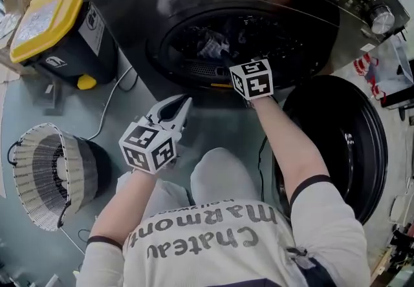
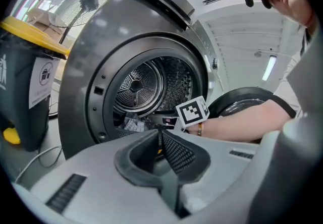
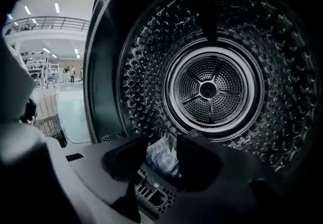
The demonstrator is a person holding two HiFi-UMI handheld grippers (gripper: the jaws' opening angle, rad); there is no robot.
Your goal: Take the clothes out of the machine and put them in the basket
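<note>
Pale crumpled clothes [image 3: 162,160] sit at the bottom front of the drum [image 3: 151,66] — dead ahead of the right gripper [image 3: 169,141] and a bit below it, showing in the gap between its spread jaws, not pinched as far as I can see. No real long axis, just a wad. Right one's way nearer — the left gripper [image 2: 160,133] hangs outside the door opening, jaws pressed together on nothing. Over on the floor to the left is the basket [image 1: 19,150].
</note>
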